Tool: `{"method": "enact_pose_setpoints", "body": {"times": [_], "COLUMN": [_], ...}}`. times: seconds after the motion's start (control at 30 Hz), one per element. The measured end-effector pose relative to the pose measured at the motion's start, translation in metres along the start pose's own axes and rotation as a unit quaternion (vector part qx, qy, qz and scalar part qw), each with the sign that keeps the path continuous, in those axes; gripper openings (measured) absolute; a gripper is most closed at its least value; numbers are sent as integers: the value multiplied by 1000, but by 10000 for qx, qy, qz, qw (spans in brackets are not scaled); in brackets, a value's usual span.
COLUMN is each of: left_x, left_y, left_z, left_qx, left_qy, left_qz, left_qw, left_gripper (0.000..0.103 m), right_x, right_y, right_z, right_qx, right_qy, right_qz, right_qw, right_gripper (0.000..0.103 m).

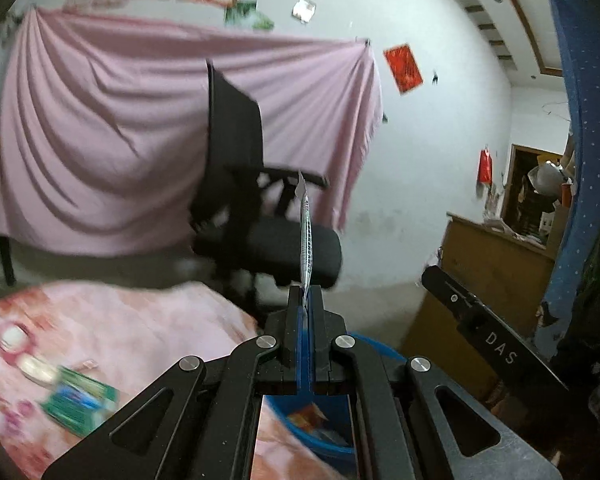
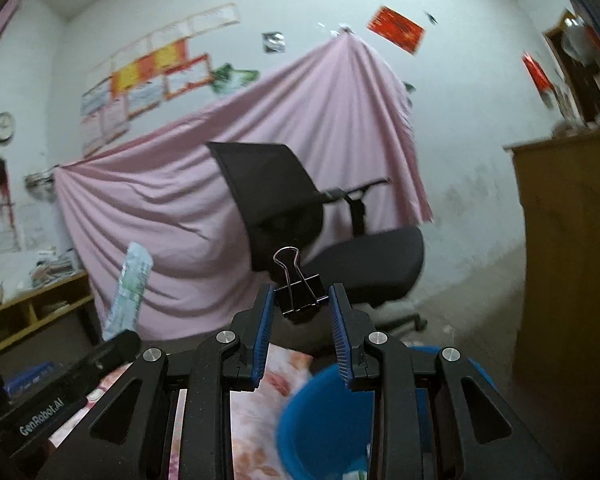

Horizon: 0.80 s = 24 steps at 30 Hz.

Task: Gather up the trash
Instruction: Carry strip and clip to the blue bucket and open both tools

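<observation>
1. In my left wrist view, the green and blue printed carton (image 1: 82, 402) lies blurred on the pink floral cloth-covered table (image 1: 140, 332), near two round pale lids (image 1: 24, 352) at the far left.
2. My left gripper (image 1: 305, 300) has its blue-padded jaws pressed together on a thin silvery plastic wrapper (image 1: 305, 236). I see it edge-on, standing upright from the fingertips, crinkled, with printed lettering along its length.
3. From the right wrist view the same wrapper (image 2: 128, 292) shows its flat face: pale blue-green, glossy, tilted slightly, above the left gripper's black body (image 2: 60, 392).
4. Below the left gripper sits the round blue plastic bucket (image 1: 324, 424), with an orange scrap inside it.
5. My right gripper (image 2: 300, 304) stands moderately wide, and a black metal binder clip (image 2: 300, 300) with silver wire handles sits between the ribbed blue pads; I cannot tell whether they touch it.
6. The bucket rim (image 2: 320, 420) is just below that gripper, beside the table edge.
7. Behind both, a black mesh-backed office chair (image 2: 324, 240) stands before a draped pink sheet (image 2: 160, 208).
</observation>
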<state>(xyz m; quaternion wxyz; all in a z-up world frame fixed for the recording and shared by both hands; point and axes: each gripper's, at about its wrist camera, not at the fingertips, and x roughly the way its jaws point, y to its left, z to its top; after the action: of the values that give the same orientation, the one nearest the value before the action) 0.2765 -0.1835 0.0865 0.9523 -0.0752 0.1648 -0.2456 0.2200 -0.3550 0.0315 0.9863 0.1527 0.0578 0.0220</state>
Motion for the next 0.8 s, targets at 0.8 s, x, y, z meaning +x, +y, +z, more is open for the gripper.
{"method": "enact_pose_setpoints", "body": {"times": [0.8], "left_x": [53], "left_y": [17], "left_z": [-17], "left_qx": [-966], "left_qy": [1384], "left_qz": [-16], "left_qw": [9857], "left_gripper": [34], "right_x": [21], "right_y": [-57], "right_z": [-9], "right_qx": [754], "right_qy": [811], "right_qz": [-446], "right_qw": [9928], "right_gripper": [49]}}
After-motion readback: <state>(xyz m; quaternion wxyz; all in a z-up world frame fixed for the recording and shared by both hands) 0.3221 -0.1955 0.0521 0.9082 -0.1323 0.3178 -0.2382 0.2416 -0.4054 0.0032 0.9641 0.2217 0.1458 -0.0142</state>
